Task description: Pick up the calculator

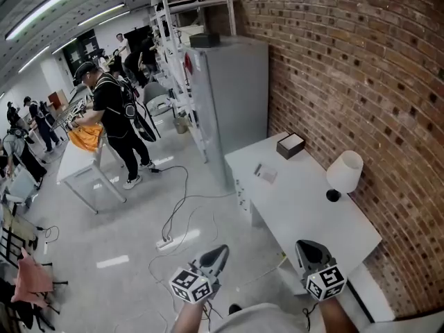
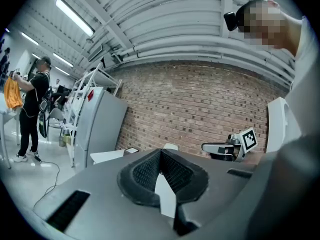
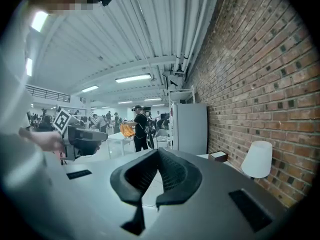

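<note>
- Left gripper [image 2: 160,152]: ribbed pads pressed together at the tips, nothing btwn them. Held level, out in the air over the floor [image 1: 139,220].
- Right gripper [image 3: 158,152]: pads also meeting at the tips, nothing pinched. It sits just off the near end of the white desk [image 1: 305,207] and tips slightly down.
- Both grippers are low in the head view, side by side but apart, marker cubes facing the cam. Neither touches anything.
- Calculator [image 1: 266,173]: small flat grey slab lying on the desk, towards its far left part. It's too small to make out keys and is well apart from both grippers.
- Dark box w/ white top [image 1: 290,145] is at the desk's far end near the brick wall [image 1: 347,68]. The calculator lies btwn that box and the desk's left edge.
- White lamp [image 1: 345,171] stands upright on the desk's wall side, on a dark base, to the right of the calculator.
- Tall grey cabinet [image 1: 232,96] stands against the wall beyond the desk.
- Power strip [image 1: 164,242] is on the floor, its cable snaking away towards the cabinet.
- Bkgd: a person in black [image 1: 114,116] holds an orange cloth [image 1: 87,137] at a white table [image 1: 80,165]. More ppl are further back.
</note>
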A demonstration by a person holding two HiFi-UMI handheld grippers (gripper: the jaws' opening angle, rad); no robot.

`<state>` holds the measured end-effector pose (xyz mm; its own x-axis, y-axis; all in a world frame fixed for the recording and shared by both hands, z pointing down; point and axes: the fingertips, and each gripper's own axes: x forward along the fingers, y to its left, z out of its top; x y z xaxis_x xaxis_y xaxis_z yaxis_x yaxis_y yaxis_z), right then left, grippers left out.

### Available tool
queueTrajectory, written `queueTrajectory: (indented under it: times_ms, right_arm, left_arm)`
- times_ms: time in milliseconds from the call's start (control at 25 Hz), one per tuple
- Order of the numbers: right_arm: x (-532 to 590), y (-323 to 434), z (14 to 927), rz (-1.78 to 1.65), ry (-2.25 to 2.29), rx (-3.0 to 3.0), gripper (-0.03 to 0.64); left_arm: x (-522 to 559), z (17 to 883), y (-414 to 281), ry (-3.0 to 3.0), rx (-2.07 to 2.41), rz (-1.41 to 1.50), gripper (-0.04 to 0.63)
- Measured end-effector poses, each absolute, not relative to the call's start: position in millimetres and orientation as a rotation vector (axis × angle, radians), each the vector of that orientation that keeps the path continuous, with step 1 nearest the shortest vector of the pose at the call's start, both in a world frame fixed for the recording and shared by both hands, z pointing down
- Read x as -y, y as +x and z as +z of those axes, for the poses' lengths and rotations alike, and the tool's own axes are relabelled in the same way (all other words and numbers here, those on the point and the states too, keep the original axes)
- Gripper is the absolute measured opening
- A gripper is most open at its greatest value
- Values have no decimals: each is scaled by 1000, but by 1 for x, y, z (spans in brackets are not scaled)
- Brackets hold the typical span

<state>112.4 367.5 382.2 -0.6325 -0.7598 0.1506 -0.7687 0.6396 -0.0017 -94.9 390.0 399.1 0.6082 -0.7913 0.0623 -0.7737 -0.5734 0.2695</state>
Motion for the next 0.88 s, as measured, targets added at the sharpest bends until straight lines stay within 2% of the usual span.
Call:
queueTrajectory:
  times_ms: [360,400,880]
  right_arm:
    - [-369,116,382,140,1331,2724,11]
    - [-369,116,383,145,1341,2720,11]
    - [-379,113,393,173,1346,2691,11]
  left_arm:
    - [-393,397,-93,2578,1281,-90,17]
    - [-393,398,-94,2577,1284,-86,38]
    - [-397,412,-106,2545,1285,-77,115]
